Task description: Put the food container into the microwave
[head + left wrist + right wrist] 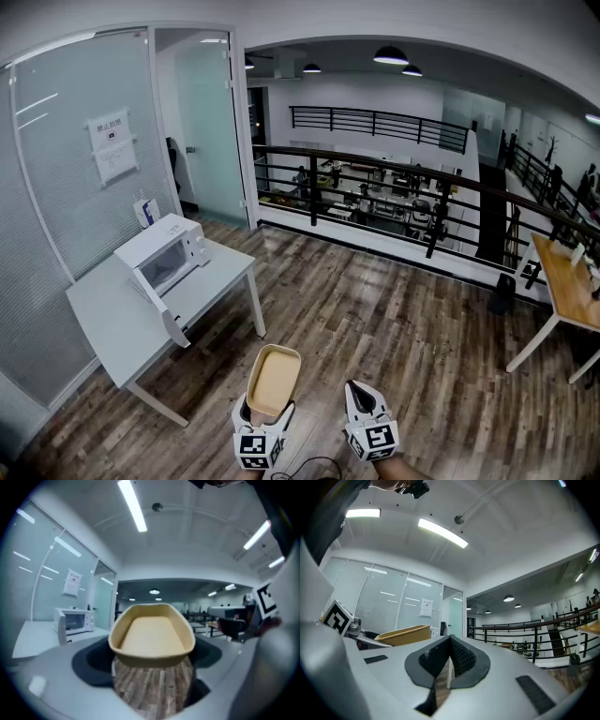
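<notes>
The person stands out on the open wood floor (pixel 375 319) with both tools held low and level in front. The left gripper (pixel 265 417) has its jaws spread wide and clamped on the near end of the food container (pixel 274 378) — an empty tan tray, held flat with its open side up and its far end sticking out ahead. That looks to me like the sensible way to carry it, so it can be slid in nose first. The right gripper (pixel 368 408) carries nothing. Its 2 jaws are pressed together, and it rides just right of the container without touching it, presumably left free for the door.

The microwave (pixel 167 253) is well off to the far left, sitting on a white table (pixel 220 272) beside the glass wall (pixel 66 141). Its door (pixel 172 323) looks already swung open toward the table's near edge, so the cavity seems ready. Between the person and the table there's only bare floor — the walk over looks unobstructed. The things to mind, I'd say, are that open door jutting out and the table's near right corner. The black railing (pixel 375 183) on the far side and the wooden desk (pixel 567 281) at the right are well apart from that path.
</notes>
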Action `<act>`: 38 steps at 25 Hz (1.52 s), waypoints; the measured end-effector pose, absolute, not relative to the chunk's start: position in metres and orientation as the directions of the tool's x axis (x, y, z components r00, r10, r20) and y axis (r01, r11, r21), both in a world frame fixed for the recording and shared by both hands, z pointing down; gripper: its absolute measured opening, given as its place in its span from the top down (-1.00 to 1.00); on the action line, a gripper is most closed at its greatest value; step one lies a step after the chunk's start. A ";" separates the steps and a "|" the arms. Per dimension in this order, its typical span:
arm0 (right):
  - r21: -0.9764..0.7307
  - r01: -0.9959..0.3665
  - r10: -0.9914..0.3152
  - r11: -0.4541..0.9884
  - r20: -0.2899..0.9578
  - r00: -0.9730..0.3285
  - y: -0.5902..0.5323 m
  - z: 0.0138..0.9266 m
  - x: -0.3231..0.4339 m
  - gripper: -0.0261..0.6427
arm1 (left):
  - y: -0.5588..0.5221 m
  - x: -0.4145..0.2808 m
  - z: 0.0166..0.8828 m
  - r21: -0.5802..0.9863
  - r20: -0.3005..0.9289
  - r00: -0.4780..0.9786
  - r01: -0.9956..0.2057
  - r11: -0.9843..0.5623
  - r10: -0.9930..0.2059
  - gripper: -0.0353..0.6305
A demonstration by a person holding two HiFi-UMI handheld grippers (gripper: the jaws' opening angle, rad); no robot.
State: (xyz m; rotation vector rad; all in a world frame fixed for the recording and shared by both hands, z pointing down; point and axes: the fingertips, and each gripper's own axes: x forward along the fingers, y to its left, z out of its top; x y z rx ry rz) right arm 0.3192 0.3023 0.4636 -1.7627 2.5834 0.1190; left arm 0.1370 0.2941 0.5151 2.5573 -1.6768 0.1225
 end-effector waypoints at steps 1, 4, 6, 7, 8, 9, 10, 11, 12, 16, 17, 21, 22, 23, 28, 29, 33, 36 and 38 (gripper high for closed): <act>0.060 -0.929 -0.929 0.365 -0.049 -0.368 0.301 0.464 0.315 0.90 | 0.294 0.135 0.515 0.026 0.109 0.401 -0.916 -0.401 -0.909 -0.53; 0.066 -0.927 -0.927 0.370 -0.044 -0.374 0.298 0.464 0.301 0.90 | 0.295 0.128 0.515 0.028 0.111 0.412 -0.911 -0.412 -0.904 -0.53; 0.070 -0.925 -0.925 0.373 -0.048 -0.376 0.297 0.462 0.292 0.90 | 0.295 0.123 0.515 0.027 0.114 0.418 -0.908 -0.418 -0.901 -0.53; 0.073 -0.925 -0.925 0.373 -0.050 -0.377 0.296 0.461 0.288 0.90 | 0.294 0.120 0.516 0.028 0.115 0.419 -0.907 -0.419 -0.900 -0.53; 0.076 -0.925 -0.925 0.372 -0.051 -0.376 0.295 0.461 0.284 0.90 | 0.293 0.117 0.516 0.030 0.114 0.420 -0.907 -0.420 -0.900 -0.53; 0.078 -0.925 -0.926 0.371 -0.052 -0.375 0.293 0.461 0.280 0.90 | 0.291 0.113 0.517 0.032 0.111 0.422 -0.907 -0.421 -0.900 -0.53; 0.081 -0.926 -0.926 0.369 -0.052 -0.373 0.292 0.461 0.276 0.90 | 0.290 0.110 0.518 0.034 0.109 0.423 -0.906 -0.422 -0.899 -0.53; 0.081 -0.927 -0.927 0.366 -0.053 -0.371 0.291 0.461 0.272 0.90 | 0.289 0.106 0.519 0.035 0.108 0.426 -0.905 -0.424 -0.898 -0.53; 0.079 -0.929 -0.928 0.363 -0.057 -0.368 0.290 0.461 0.269 0.90 | 0.288 0.103 0.520 0.036 0.108 0.429 -0.903 -0.427 -0.897 -0.53; 0.058 -0.932 -0.930 0.356 -0.079 -0.360 0.290 0.461 0.257 0.90 | 0.287 0.091 0.523 0.046 0.105 0.440 -0.898 -0.437 -0.892 -0.53; 0.055 -0.933 -0.930 0.356 -0.079 -0.359 0.290 0.462 0.254 0.90 | 0.287 0.088 0.524 0.047 0.102 0.441 -0.897 -0.439 -0.892 -0.53; 0.025 -0.930 -0.927 0.366 -0.084 -0.366 0.298 0.456 0.238 0.90 | 0.287 0.078 0.520 0.042 0.105 0.450 -0.893 -0.448 -0.887 -0.53; 0.017 -0.930 -0.926 0.366 -0.094 -0.366 0.301 0.451 0.235 0.90 | 0.288 0.076 0.522 0.041 0.109 0.454 -0.891 -0.452 -0.884 -0.54; 0.010 -0.930 -0.925 0.367 -0.105 -0.366 0.302 0.447 0.233 0.90 | 0.287 0.075 0.524 0.040 0.104 0.457 -0.889 -0.456 -0.883 -0.53; 0.025 -0.929 -0.922 0.368 -0.117 -0.369 0.291 0.439 0.228 0.90 | 0.273 0.074 0.520 0.045 0.079 0.463 -0.886 -0.461 -0.883 -0.53; 0.027 -0.932 -0.925 0.363 -0.113 -0.363 0.287 0.440 0.230 0.90 | 0.271 0.074 0.520 0.046 0.084 0.463 -0.886 -0.461 -0.882 -0.53; 0.030 -0.939 -0.931 0.341 -0.123 -0.343 0.267 0.439 0.239 0.90 | 0.254 0.077 0.523 0.044 0.095 0.453 -0.891 -0.451 -0.886 -0.54; 0.034 -0.934 -0.924 0.356 -0.134 -0.358 0.242 0.437 0.241 0.90 | 0.232 0.081 0.521 0.040 0.090 0.433 -0.901 -0.431 -0.897 -0.53; 0.034 -0.930 -0.920 0.367 -0.137 -0.368 0.224 0.436 0.246 0.90 | 0.216 0.086 0.518 0.041 0.083 0.423 -0.906 -0.421 -0.903 -0.53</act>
